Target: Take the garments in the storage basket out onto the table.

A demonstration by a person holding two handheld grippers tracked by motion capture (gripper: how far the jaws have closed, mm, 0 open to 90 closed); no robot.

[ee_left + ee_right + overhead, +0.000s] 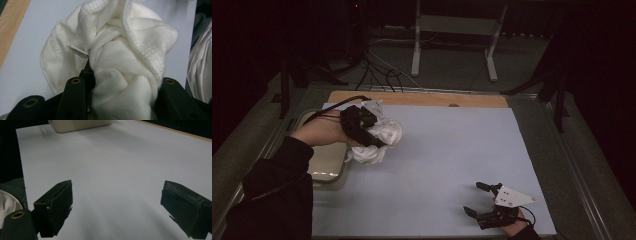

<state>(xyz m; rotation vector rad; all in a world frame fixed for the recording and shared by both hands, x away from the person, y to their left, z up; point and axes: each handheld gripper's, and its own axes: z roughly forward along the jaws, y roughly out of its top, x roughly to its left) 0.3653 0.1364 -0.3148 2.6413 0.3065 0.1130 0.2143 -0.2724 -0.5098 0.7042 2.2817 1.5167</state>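
A crumpled white cloth [382, 136] with stitched hems and a small tag hangs bunched at the left side of the pale mat [452, 150]. My left gripper [371, 131] is shut on it, held by a hand in a dark sleeve. In the left gripper view the cloth [120, 50] bulges out between the black jaws of the left gripper [125, 82], just above the mat. My right gripper [474, 198] rests near the mat's front right corner. In the right gripper view the right gripper [117, 195] stands open, with bare mat between its fingers [56, 202].
A beige tray [326, 167] sits off the mat's left edge, close under the left hand; it appears as a beige box [77, 125] at the far end. More white fabric [200, 72] lies past the mat's edge. A wooden board [422, 98] borders the back.
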